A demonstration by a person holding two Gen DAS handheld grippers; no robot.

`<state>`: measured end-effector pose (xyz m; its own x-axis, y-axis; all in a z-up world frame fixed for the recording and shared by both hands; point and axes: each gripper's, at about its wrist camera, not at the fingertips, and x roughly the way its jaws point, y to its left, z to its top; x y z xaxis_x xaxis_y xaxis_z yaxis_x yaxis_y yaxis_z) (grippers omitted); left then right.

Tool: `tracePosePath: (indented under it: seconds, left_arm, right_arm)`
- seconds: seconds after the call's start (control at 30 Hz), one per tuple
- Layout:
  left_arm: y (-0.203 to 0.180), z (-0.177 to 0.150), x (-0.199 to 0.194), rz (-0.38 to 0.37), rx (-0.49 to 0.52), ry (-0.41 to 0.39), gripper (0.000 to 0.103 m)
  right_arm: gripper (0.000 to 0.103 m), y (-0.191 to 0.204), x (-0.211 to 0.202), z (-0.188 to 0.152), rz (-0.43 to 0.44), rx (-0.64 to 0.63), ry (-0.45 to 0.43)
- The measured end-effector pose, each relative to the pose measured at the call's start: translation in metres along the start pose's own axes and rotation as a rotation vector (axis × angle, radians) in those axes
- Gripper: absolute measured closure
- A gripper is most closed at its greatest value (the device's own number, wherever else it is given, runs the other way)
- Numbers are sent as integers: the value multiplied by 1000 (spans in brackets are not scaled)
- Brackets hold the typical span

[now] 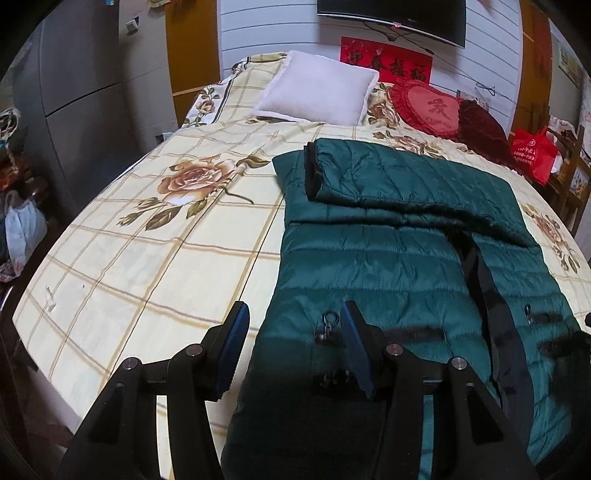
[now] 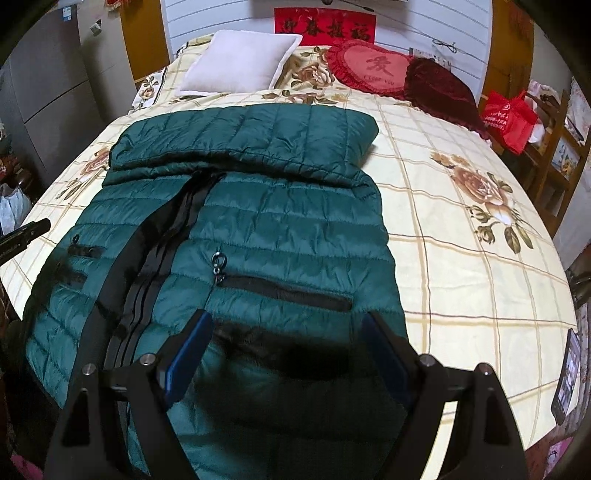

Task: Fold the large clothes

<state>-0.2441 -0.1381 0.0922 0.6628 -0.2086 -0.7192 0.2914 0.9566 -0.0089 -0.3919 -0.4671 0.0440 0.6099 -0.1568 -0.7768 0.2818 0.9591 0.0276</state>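
Flat on the cream floral-checked bed (image 1: 147, 258) lies the dark green quilted puffer jacket (image 2: 280, 229), sleeves folded across. Both the left gripper (image 1: 293, 345) and right gripper (image 2: 290, 350) hover above it, jaws apart, empty.

jacket (image 2: 288, 229) hem: cut off by bottom edge | television (image 1: 391, 13): cropped at top edge

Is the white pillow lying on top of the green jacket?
No, the white pillow sits at the head of the bed, apart from the green jacket.
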Motion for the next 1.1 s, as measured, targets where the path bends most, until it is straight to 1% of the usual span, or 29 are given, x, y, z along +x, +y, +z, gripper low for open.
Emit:
tracePosePath:
  seconds: [0.23,0.5,0.87,1.1]
  left_arm:
    - [0,-16,-8,-1,-3,7,40]
    - [0,-32,-13,0,-4,27,40]
    - [2,-48,-24,5,-5,32,40]
    - [8,-60,-29,5,-17,50,40]
  right_arm:
    - [17,-4,-9,-15,9,60,5]
    - [17,-1,-16,-30,31,85,4]
    - [17,-7,-23,-47,21,120,23]
    - [16,-12,-26,-57,24,148,34]
